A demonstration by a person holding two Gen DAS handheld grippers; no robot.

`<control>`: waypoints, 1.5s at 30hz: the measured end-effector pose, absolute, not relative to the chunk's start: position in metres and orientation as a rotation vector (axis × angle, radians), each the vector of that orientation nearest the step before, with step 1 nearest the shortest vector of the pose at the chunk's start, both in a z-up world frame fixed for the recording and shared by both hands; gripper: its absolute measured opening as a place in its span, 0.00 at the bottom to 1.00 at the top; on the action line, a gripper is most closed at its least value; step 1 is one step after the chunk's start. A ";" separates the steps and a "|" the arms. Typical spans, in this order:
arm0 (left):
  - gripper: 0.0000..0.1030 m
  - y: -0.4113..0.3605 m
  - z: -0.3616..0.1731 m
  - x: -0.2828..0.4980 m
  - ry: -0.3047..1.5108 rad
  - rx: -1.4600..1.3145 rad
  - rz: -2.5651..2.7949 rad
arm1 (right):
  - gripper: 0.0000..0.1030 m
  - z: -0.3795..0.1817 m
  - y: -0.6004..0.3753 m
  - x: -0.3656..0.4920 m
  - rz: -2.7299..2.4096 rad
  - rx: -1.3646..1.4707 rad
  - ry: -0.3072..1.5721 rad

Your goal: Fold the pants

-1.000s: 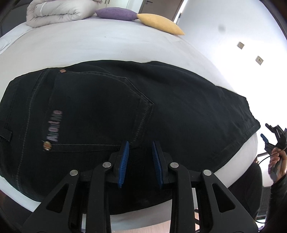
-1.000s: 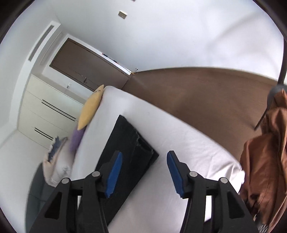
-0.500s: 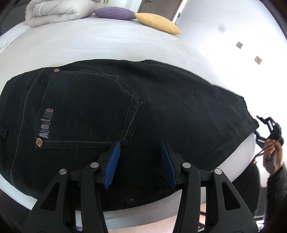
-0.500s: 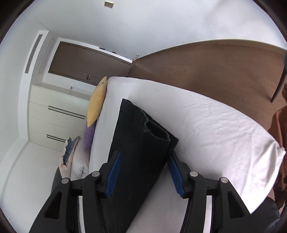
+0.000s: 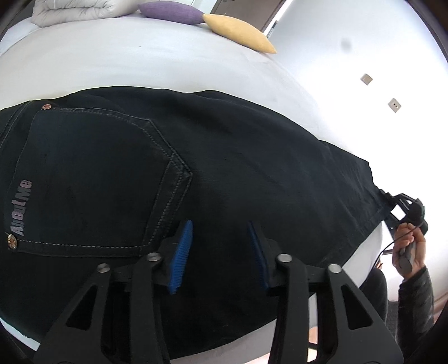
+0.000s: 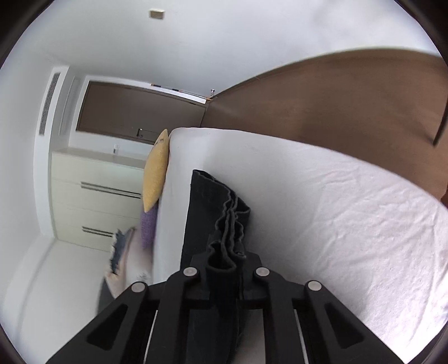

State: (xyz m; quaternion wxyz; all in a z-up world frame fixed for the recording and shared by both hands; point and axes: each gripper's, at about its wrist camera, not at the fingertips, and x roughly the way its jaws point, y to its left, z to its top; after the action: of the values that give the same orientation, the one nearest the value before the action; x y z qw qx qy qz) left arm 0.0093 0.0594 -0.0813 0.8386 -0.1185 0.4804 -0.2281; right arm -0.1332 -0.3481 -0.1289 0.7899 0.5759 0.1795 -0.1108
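Note:
Black jeans (image 5: pixel 238 168) lie folded lengthwise on the white bed (image 5: pixel 140 56), back pocket (image 5: pixel 92 179) at the left, leg hems at the right. My left gripper (image 5: pixel 219 254) is open, its blue pads above the cloth near the seat. My right gripper (image 6: pixel 225 264) is shut on the bunched leg hems (image 6: pixel 224 224); it also shows at the hem end in the left wrist view (image 5: pixel 403 207).
A yellow pillow (image 5: pixel 238 32), a purple pillow (image 5: pixel 170 12) and a folded white duvet (image 5: pixel 75 9) lie at the bed's far end. White drawers (image 6: pixel 92 193) stand beyond the bed. A brown floor (image 6: pixel 336 98) runs beside it.
My right gripper moved onto the leg hems and shut on them. My left gripper opened wider and shifted slightly right over the seat.

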 end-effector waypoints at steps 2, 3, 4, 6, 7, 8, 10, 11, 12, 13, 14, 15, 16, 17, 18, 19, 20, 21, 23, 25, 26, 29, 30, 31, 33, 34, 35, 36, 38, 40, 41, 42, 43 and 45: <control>0.31 0.063 -0.084 0.012 1.020 -0.291 -0.491 | 0.11 -0.109 -0.333 -0.126 -0.251 1.114 0.415; 0.31 0.065 -0.084 0.013 1.021 -0.307 -0.492 | 0.11 -0.096 -0.321 -0.120 -0.250 1.033 0.435; 0.31 0.066 -0.084 0.013 1.022 -0.314 -0.488 | 0.11 -0.082 -0.303 -0.112 -0.239 0.929 0.460; 0.31 0.065 -0.083 0.013 1.020 -0.312 -0.482 | 0.11 -0.057 -0.254 -0.093 -0.204 0.696 0.518; 0.31 0.065 -0.082 0.013 1.019 -0.317 -0.479 | 0.11 -0.051 -0.234 -0.088 -0.188 0.609 0.537; 0.31 0.065 -0.080 0.014 1.019 -0.336 -0.480 | 0.11 -0.044 -0.196 -0.080 -0.156 0.451 0.569; 0.32 0.067 -0.077 0.015 1.016 -0.386 -0.493 | 0.10 -0.045 -0.129 -0.069 -0.102 0.178 0.616; 0.34 0.070 -0.075 0.015 1.013 -0.406 -0.503 | 0.10 -0.052 -0.100 -0.065 -0.086 0.054 0.639; 0.37 0.069 -0.074 0.017 1.013 -0.429 -0.518 | 0.10 -0.064 -0.073 -0.060 -0.079 -0.064 0.666; 0.44 0.069 -0.073 0.018 1.015 -0.455 -0.536 | 0.10 -0.078 -0.055 -0.053 -0.079 -0.141 0.696; 0.50 0.069 -0.073 0.020 1.020 -0.489 -0.557 | 0.10 -0.092 -0.044 -0.047 -0.083 -0.187 0.732; 0.52 0.068 -0.072 0.021 1.026 -0.508 -0.568 | 0.10 -0.108 -0.036 -0.040 -0.107 -0.230 0.765; 0.57 0.067 -0.072 0.023 1.030 -0.523 -0.575 | 0.10 -0.114 -0.032 -0.039 -0.124 -0.256 0.761; 0.61 0.066 -0.072 0.026 1.033 -0.548 -0.589 | 0.10 -0.116 -0.028 -0.040 -0.134 -0.282 0.750; 0.62 0.062 -0.072 0.029 1.037 -0.567 -0.599 | 0.10 -0.117 -0.025 -0.041 -0.140 -0.304 0.741; 0.62 0.057 -0.073 0.034 1.048 -0.593 -0.611 | 0.10 -0.116 -0.023 -0.041 -0.142 -0.315 0.734; 0.62 0.051 -0.073 0.039 1.062 -0.610 -0.624 | 0.10 -0.114 -0.022 -0.043 -0.143 -0.324 0.722; 0.62 0.044 -0.073 0.044 1.074 -0.630 -0.645 | 0.10 -0.112 -0.020 -0.044 -0.147 -0.335 0.711; 0.63 0.026 -0.072 0.052 1.095 -0.664 -0.702 | 0.10 -0.106 -0.011 -0.047 -0.162 -0.369 0.682; 0.65 0.007 -0.072 0.063 1.121 -0.677 -0.734 | 0.10 -0.097 0.000 -0.054 -0.163 -0.391 0.647; 0.65 -0.002 -0.071 0.068 1.135 -0.682 -0.744 | 0.10 -0.095 0.005 -0.059 -0.161 -0.402 0.631; 0.65 -0.019 -0.070 0.079 1.162 -0.699 -0.774 | 0.10 -0.085 0.026 -0.065 -0.141 -0.440 0.597; 0.65 -0.022 -0.070 0.082 1.171 -0.712 -0.777 | 0.11 -0.084 0.035 -0.067 -0.127 -0.453 0.593; 0.65 -0.025 -0.071 0.084 1.177 -0.722 -0.781 | 0.11 -0.083 0.040 -0.068 -0.116 -0.461 0.591; 0.65 -0.025 -0.074 0.087 1.195 -0.742 -0.786 | 0.11 -0.082 0.053 -0.071 -0.090 -0.482 0.584; 0.65 -0.022 -0.074 0.087 1.198 -0.744 -0.788 | 0.11 -0.082 0.061 -0.072 -0.073 -0.492 0.581; 0.65 -0.019 -0.077 0.088 1.203 -0.744 -0.781 | 0.11 -0.082 0.067 -0.075 -0.057 -0.500 0.580; 0.64 -0.017 -0.079 0.090 1.207 -0.743 -0.781 | 0.11 -0.082 0.074 -0.076 -0.040 -0.507 0.577; 0.28 -0.014 -0.080 0.095 1.210 -0.724 -0.784 | 0.11 -0.080 0.089 -0.079 -0.003 -0.525 0.570; 0.21 -0.010 -0.078 0.100 1.212 -0.689 -0.775 | 0.11 -0.078 0.104 -0.082 0.027 -0.541 0.556; 0.14 -0.005 -0.076 0.102 1.201 -0.670 -0.778 | 0.11 -0.077 0.110 -0.081 0.041 -0.549 0.553; 0.13 -0.001 -0.073 0.105 1.196 -0.645 -0.772 | 0.11 -0.077 0.116 -0.082 0.059 -0.560 0.552; 0.12 0.006 -0.069 0.105 1.192 -0.619 -0.767 | 0.11 -0.077 0.121 -0.081 0.070 -0.571 0.551; 0.11 0.014 -0.063 0.114 1.184 -0.561 -0.758 | 0.11 -0.079 0.133 -0.081 0.098 -0.595 0.555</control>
State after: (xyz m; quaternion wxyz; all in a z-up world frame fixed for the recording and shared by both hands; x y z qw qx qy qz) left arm 0.1140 0.0143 -0.0627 0.7270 -0.2544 0.5370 -0.3441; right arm -0.0808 0.1333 -0.0789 0.9173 -0.2890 0.2698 0.0477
